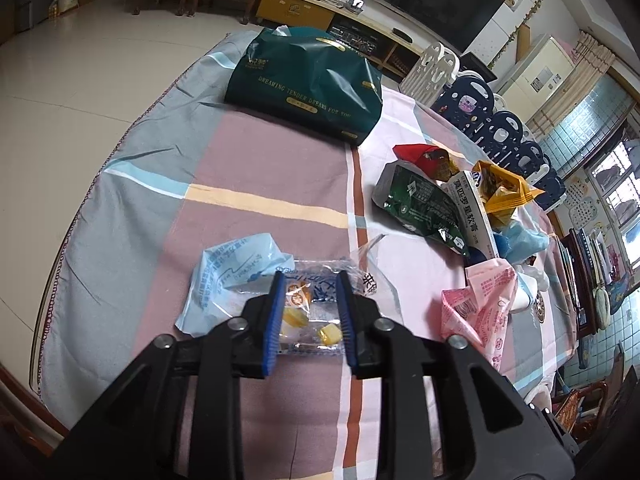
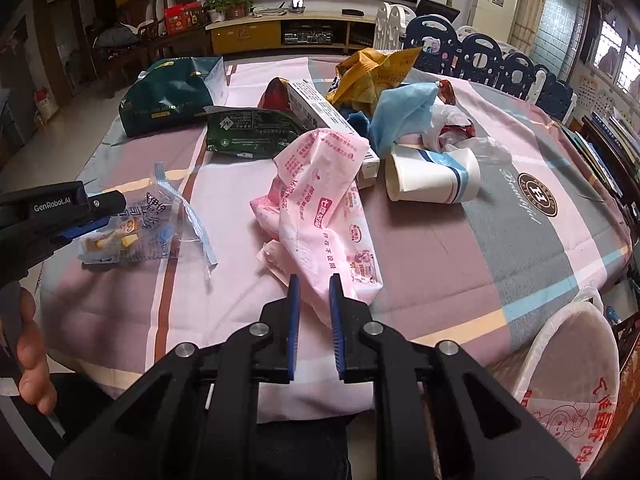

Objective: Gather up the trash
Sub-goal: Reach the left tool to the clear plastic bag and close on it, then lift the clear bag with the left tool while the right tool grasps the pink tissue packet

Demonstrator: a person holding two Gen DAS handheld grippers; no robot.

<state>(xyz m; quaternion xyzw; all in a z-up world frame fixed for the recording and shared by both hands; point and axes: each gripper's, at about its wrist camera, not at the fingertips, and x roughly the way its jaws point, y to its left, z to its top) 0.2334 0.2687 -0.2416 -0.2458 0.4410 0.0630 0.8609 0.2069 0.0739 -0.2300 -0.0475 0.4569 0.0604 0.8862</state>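
In the left wrist view my left gripper (image 1: 311, 282) is shut on a clear candy packet (image 1: 308, 312) with yellow pieces inside, lying on the striped tablecloth (image 1: 260, 152). A light blue wrapper (image 1: 228, 276) lies just left of it. The right wrist view shows that gripper (image 2: 94, 222) low over the same packet (image 2: 120, 236) at the left. My right gripper (image 2: 314, 292) is shut on the lower end of a crumpled pink wrapper (image 2: 316, 200), which trails away from me across the cloth; this pink wrapper (image 1: 480, 304) also shows in the left wrist view.
A heap of litter sits mid-table: green foil pouch (image 2: 248, 132), white carton (image 2: 320, 108), yellow bag (image 2: 372, 72), blue plastic (image 2: 404, 112), tipped paper cup (image 2: 432, 180). A dark green tissue pack (image 1: 304, 84) lies at the far end. A bag-lined bin (image 2: 552, 320) stands beside the table, lower right.
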